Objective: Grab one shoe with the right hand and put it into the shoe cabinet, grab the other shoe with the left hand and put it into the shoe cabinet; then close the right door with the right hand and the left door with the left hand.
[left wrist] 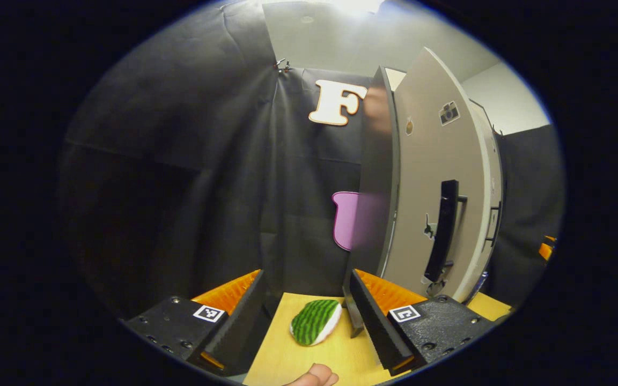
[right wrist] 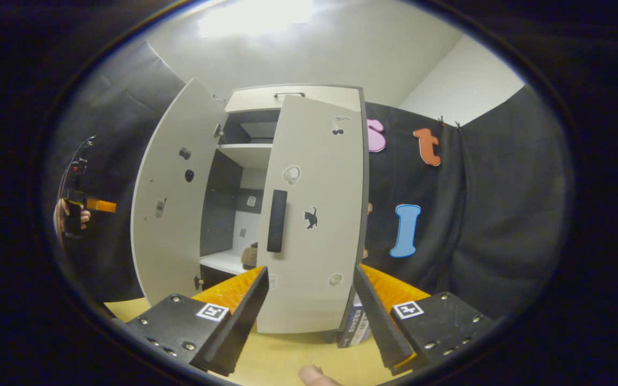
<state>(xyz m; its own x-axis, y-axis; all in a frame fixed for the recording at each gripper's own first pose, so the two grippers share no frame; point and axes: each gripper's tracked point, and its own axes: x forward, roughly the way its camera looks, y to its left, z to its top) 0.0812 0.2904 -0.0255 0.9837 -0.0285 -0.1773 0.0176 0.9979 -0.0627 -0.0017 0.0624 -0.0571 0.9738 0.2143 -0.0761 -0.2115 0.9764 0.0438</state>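
Right gripper (right wrist: 309, 300) wide, I hold it at right door (right wrist: 314, 214); left gripper (left wrist: 306, 308) wide near left door (left wrist: 438, 187); shoe (right wrist: 249, 256) inside cabinet (right wrist: 244, 155).

The shoe cabinet (right wrist: 309, 214) doors look like smooth, matt laminated board with glossy black plastic handles (left wrist: 442, 236). The table (left wrist: 309, 359) is smooth pale wood; the booth wall (left wrist: 180, 161) is matt, creased cloth.

No readable text or numbers on the shoe cabinet (right wrist: 309, 214)
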